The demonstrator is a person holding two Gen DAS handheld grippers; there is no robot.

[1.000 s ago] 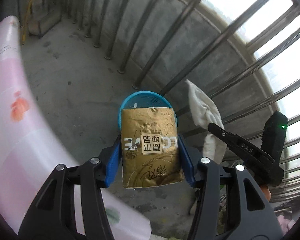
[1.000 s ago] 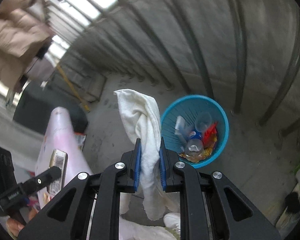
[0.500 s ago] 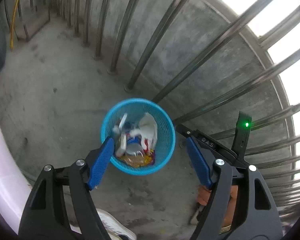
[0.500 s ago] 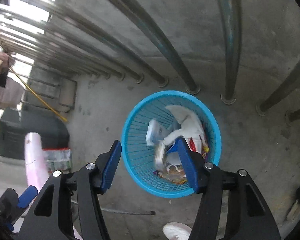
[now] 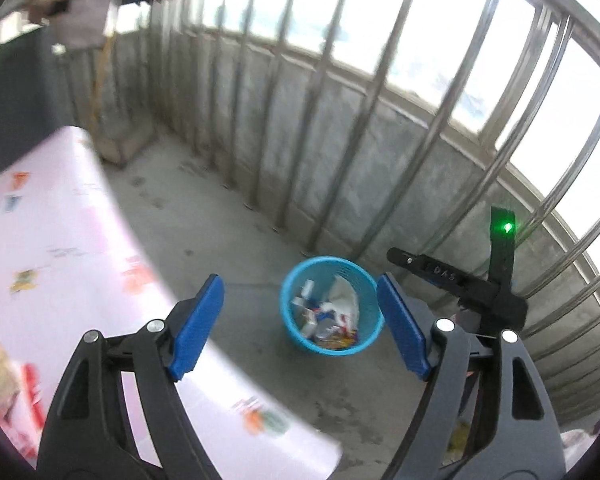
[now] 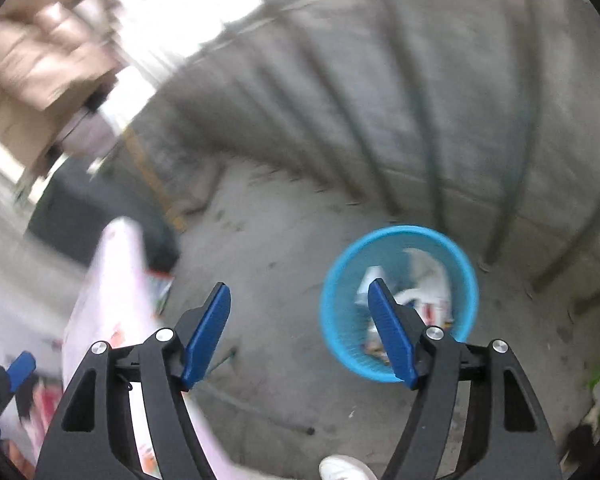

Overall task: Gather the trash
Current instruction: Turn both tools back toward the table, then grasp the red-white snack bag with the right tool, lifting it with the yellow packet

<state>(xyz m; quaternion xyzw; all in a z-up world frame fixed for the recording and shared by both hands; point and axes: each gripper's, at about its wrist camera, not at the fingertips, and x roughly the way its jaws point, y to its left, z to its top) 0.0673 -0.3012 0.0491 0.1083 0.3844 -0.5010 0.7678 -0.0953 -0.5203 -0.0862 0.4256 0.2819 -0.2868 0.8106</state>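
A blue mesh trash basket [image 5: 296,330] stands on the concrete floor by the railing, filled with wrappers, a bottle and a white cloth [image 5: 346,298]. It also shows in the right wrist view [image 6: 336,344]. My left gripper [image 5: 300,326] is open and empty, high above and back from the basket. My right gripper [image 6: 300,334] is open and empty, left of the basket in its view. The right gripper's body [image 5: 460,284] shows at the right of the left wrist view.
A table with a pink patterned cloth [image 5: 60,264] lies at the left, with some wrappers [image 5: 0,380] on it; it also shows in the right wrist view [image 6: 112,300]. Steel railing bars [image 5: 332,128] and a low concrete wall stand behind the basket. A white shoe [image 6: 340,468] is below.
Both grippers opened: the gold carton and the white cloth dropped into the basket. Both grippers have since lifted and pulled back from the basket toward the table.
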